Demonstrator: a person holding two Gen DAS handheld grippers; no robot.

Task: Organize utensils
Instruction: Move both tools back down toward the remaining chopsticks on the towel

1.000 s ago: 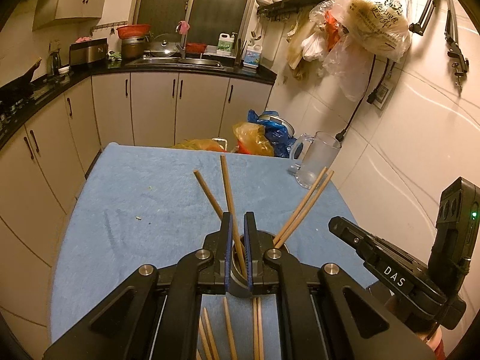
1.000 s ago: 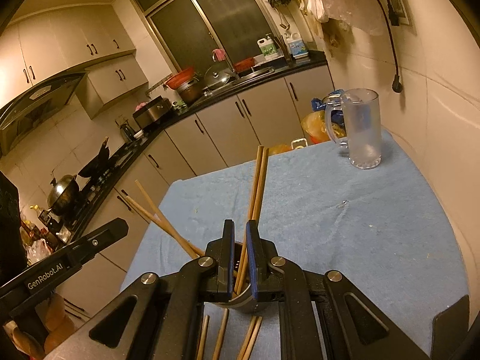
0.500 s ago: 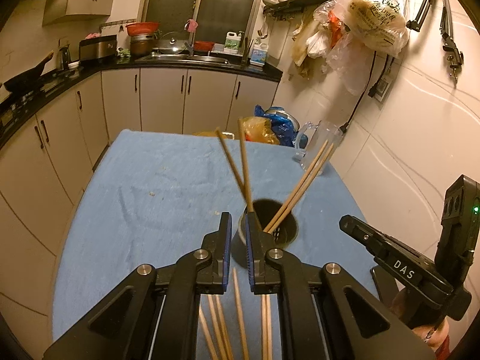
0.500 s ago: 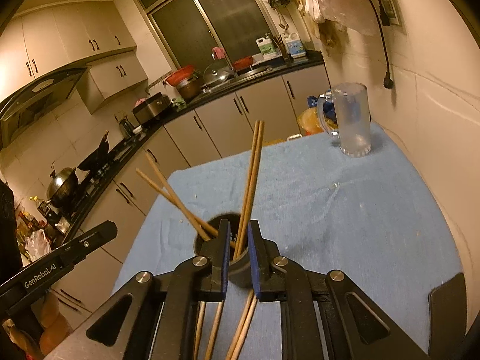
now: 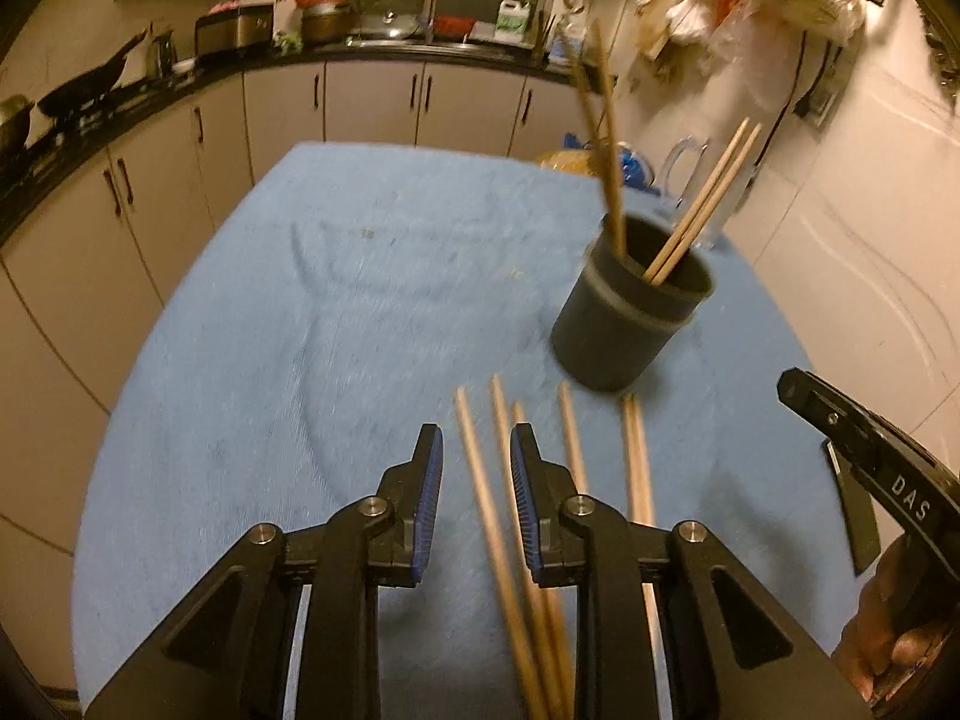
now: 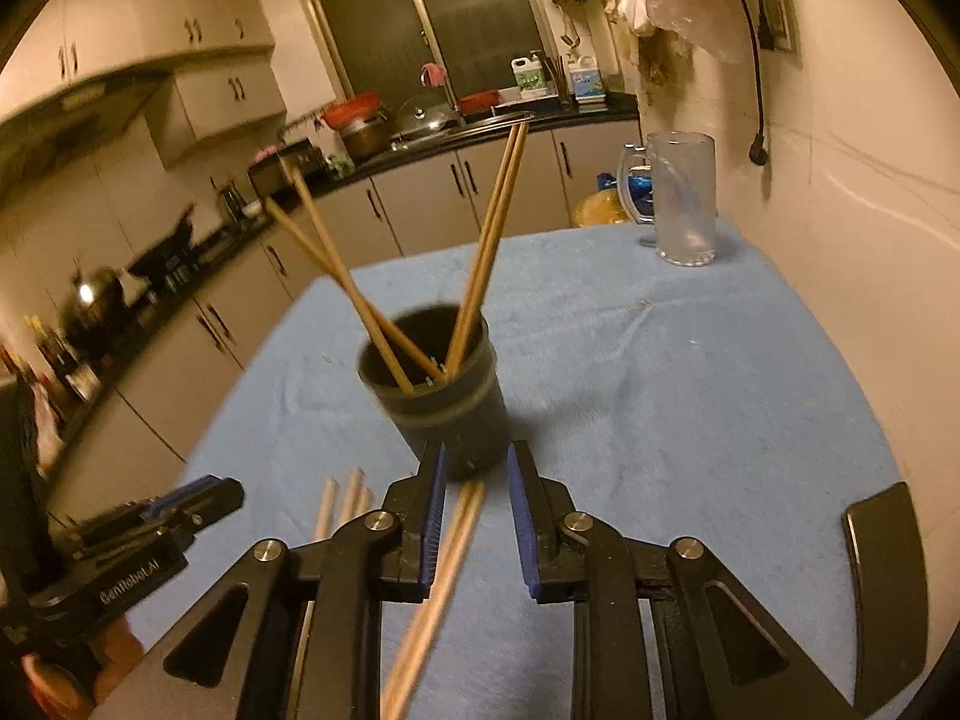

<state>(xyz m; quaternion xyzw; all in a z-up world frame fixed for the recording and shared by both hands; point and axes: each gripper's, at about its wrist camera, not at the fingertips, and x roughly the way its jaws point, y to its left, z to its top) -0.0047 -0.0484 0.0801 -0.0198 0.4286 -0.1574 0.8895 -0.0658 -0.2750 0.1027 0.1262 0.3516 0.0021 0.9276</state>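
A dark round cup [image 5: 630, 312] stands on the blue cloth [image 5: 300, 360] with two pairs of wooden chopsticks [image 5: 702, 204] leaning out of it. Several loose chopsticks [image 5: 570, 432] lie on the cloth in front of the cup. My left gripper [image 5: 477, 456] hangs low over them with its jaws opening, and one loose chopstick [image 5: 480, 480] runs between the pads without being pressed. In the right wrist view the cup [image 6: 438, 396] is just ahead of my right gripper [image 6: 477, 468], whose jaws are also opening above a loose pair of chopsticks [image 6: 456, 534].
A clear glass mug [image 6: 684, 198] stands at the far right corner of the table by the tiled wall [image 6: 840, 210]. Kitchen cabinets [image 5: 372, 96] and a cluttered counter run behind and to the left. Each gripper shows at the edge of the other's view.
Both grippers let their chopsticks go into the cup, then drew back and sank toward the loose chopsticks on the cloth. Both pairs of jaws have parted.
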